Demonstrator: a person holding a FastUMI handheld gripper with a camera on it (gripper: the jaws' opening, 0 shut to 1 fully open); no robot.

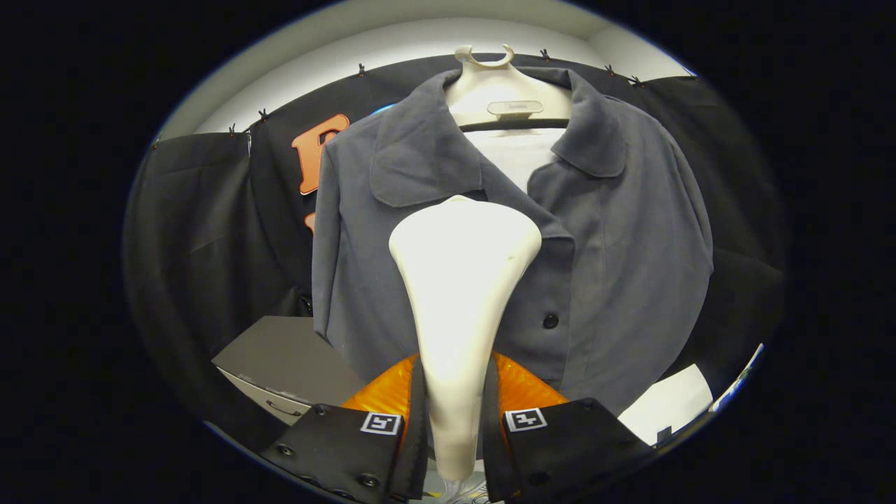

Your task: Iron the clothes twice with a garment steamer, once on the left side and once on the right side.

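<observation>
At the bottom centre of the frame the gripper [455, 420] is clamped on the steamer [458, 294], both fingers pressing the sides of its narrow handle. The steamer rises from between them and widens to a broad head at mid-frame, held up in front of the jacket [616, 245]. The grey jacket fills the centre, unbuttoned at the collar, with a dark button [551, 320] just right of the steamer. It hangs on a pale hanger [507, 94] at the top. A grey cabinet [287, 360] sits lower left.
</observation>
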